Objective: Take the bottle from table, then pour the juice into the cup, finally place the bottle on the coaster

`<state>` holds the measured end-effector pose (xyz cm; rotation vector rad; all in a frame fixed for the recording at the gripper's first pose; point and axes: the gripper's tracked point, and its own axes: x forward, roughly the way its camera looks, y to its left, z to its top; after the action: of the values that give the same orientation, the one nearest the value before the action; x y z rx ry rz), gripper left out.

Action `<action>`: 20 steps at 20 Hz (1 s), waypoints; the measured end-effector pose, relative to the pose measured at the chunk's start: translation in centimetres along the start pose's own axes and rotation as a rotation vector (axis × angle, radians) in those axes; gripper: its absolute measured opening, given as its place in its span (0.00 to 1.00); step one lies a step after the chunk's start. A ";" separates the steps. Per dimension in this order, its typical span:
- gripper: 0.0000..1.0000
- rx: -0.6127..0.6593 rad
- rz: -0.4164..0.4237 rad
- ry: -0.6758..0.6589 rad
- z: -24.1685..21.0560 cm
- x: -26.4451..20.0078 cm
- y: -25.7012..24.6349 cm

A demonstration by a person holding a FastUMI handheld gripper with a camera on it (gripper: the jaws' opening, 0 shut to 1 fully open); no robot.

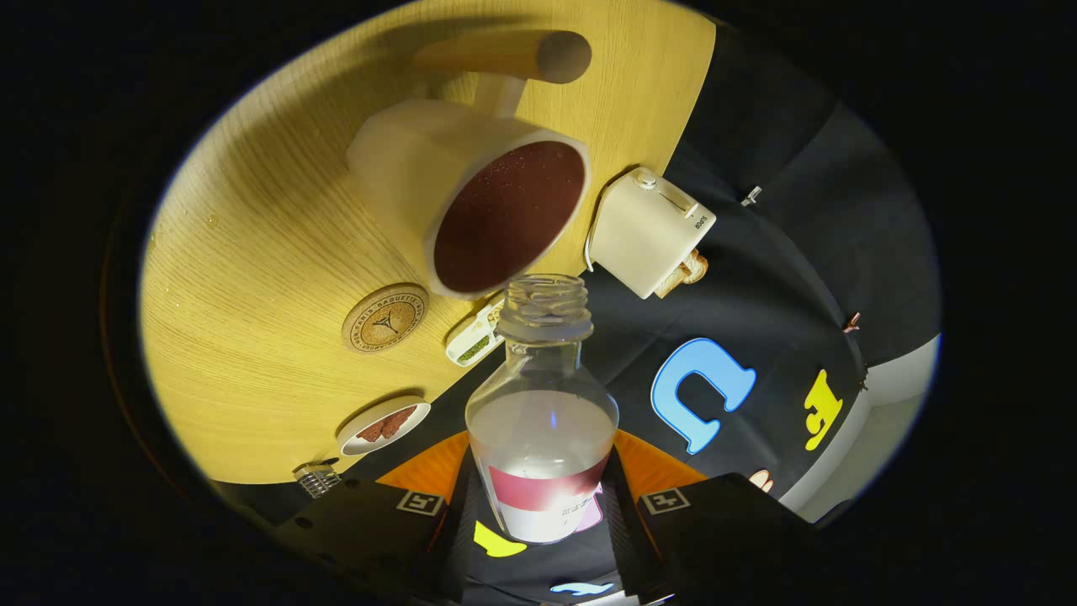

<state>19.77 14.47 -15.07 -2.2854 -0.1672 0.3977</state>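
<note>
Pale wood-grain table [252, 252] fills the far side of the tilted view, with the booth's black cloth wall [757, 278] behind it. On the table stands a cream cup [458, 198] with a thick wooden handle [505, 55]; its wide mouth faces the camera and shows a dark reddish-brown inside, though whether that is liquid or glaze I cannot tell. Beside the cup, toward the fingers, lies a round cork coaster [385, 317] with a printed ring and emblem, bare on top. Nearer still sits a small white dish [383, 426] holding reddish-brown pieces, and just beyond it a small ridged metal object [317, 479] at the table edge. On the cup's other side stands a cream toaster [649, 231] with a slice of bread [686, 271] poking out, and a small white container [476, 336] with green contents lies between the toaster and the bottle neck. The gripper [543, 505] pinches a clear bottle [543, 412] by its lower body, both black fingers [395, 526] pressing on its sides. The bottle is uncapped, its threaded mouth just short of the cup's rim and apart from it, held off the table. It carries a red-and-white label near its base and is roughly half full of pale, cloudy liquid.
</note>
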 end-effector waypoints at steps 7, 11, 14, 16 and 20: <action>0.70 0.101 -0.023 -0.011 -0.1 0.1 0.6; 0.69 0.196 -0.036 -0.017 -0.6 0.1 1.1; 0.70 0.339 -0.062 -0.004 -2.2 -0.4 0.4; 0.70 0.484 -0.074 0.020 -4.3 -0.7 -0.4; 0.70 0.820 -0.067 0.052 -8.2 -0.8 -2.3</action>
<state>21.84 10.11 -7.98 -1.4761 -0.0386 0.2961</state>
